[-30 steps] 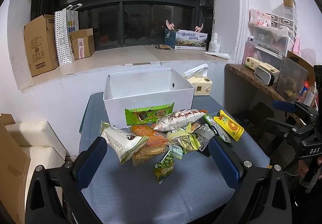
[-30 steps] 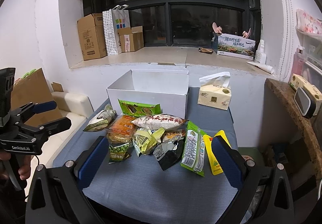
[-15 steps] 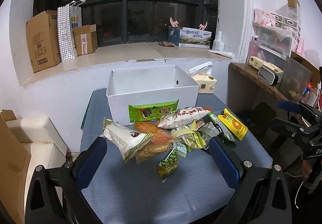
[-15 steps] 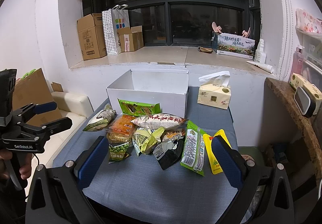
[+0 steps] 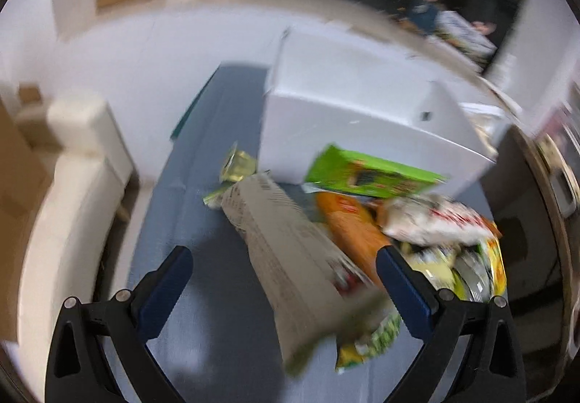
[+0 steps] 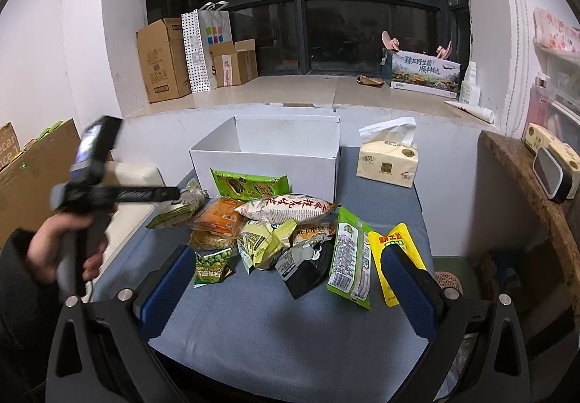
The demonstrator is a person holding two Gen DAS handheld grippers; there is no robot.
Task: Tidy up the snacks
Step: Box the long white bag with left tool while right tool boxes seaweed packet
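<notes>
A pile of snack packets (image 6: pixel 279 232) lies on the blue-grey table (image 6: pixel 275 323) in front of an open white box (image 6: pixel 275 156). My left gripper (image 5: pixel 286 287) is open and hangs just over the pale white-and-green packet (image 5: pixel 290 250) at the pile's left end; this view is blurred. The same gripper shows in the right wrist view (image 6: pixel 145 193), at that packet (image 6: pixel 181 205). My right gripper (image 6: pixel 286 279) is open and empty, held back at the table's near side, with a yellow packet (image 6: pixel 395 258) by its right finger.
A tissue box (image 6: pixel 388 163) stands right of the white box. A cream seat (image 5: pixel 72 185) and cardboard are left of the table. A wooden shelf (image 6: pixel 522 185) is on the right. Cardboard boxes and a paper bag (image 6: pixel 203 48) sit on the window sill.
My left gripper has swung fast forward and down to the left end of the pile, close over the pale packet. My right gripper has stayed still.
</notes>
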